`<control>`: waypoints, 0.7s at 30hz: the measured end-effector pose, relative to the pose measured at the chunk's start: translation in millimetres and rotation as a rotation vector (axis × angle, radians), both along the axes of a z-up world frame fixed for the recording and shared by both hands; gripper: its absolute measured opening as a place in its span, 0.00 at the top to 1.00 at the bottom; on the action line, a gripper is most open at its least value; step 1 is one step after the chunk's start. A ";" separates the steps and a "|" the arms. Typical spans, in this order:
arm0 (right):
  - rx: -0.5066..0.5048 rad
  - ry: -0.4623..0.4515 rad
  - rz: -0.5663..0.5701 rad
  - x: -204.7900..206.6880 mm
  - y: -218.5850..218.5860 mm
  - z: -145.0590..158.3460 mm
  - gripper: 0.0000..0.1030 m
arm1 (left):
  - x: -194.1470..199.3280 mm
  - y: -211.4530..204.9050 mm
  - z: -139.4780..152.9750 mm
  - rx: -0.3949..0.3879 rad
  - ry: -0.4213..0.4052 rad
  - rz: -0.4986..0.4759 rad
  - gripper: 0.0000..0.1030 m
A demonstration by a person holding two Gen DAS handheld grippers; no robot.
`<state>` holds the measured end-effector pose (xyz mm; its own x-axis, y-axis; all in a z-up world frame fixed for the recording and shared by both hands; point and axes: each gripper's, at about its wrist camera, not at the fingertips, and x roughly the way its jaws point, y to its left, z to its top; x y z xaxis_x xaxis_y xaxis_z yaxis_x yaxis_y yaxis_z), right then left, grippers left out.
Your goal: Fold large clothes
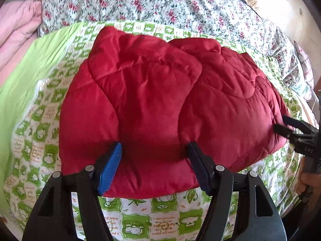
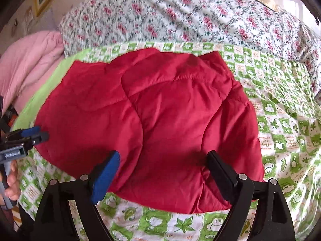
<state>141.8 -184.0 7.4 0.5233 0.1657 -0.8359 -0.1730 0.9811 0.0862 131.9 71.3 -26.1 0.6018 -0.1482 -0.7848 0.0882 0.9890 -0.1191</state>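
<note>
We see a folded padded jacket (image 1: 160, 100) lying on a patterned quilt (image 1: 140, 221), a floral duvet (image 1: 160, 4) behind it.

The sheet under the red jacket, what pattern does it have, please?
Green-and-white checks with cartoon figures and leaves on the sheet, clearest in the right wrist view.

Padded matt red cloth jacket (image 1: 160, 100), printed cotton-like quilt (image 1: 140, 221), ribbed blue claw pad (image 1: 110, 168)

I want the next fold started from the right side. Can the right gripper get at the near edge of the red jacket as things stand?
Probably yes. The right gripper hangs open right over the red jacket, whose near edge lies bare on the green patterned quilt, with nothing between.
</note>
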 end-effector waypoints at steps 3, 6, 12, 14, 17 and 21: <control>0.009 0.039 0.000 7.3 -1.7 -18.1 0.12 | 2.8 -3.8 -3.4 0.020 0.007 -0.008 0.33; 0.013 0.046 0.000 8.6 -1.2 -18.1 0.10 | 2.3 -6.0 -0.9 0.039 0.015 -0.006 0.33; 0.034 0.046 -0.003 1.4 -3.6 -8.0 0.11 | -1.5 -8.2 0.8 0.060 0.023 -0.001 0.33; 0.038 0.042 -0.003 -2.8 -3.8 -4.4 0.12 | -1.8 -8.3 0.5 0.064 0.025 0.000 0.33; 0.050 0.035 0.004 -8.4 -2.9 2.2 0.13 | -2.9 -8.8 1.2 0.074 0.026 -0.002 0.33; 0.060 0.022 0.025 -15.6 0.2 11.6 0.13 | -4.4 -9.6 2.5 0.084 0.027 0.001 0.33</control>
<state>126.2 -183.8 19.0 0.5001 0.2285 -0.8353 -0.1952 0.9695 0.1484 127.5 61.7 -23.6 0.5803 -0.0807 -0.8104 0.0852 0.9956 -0.0381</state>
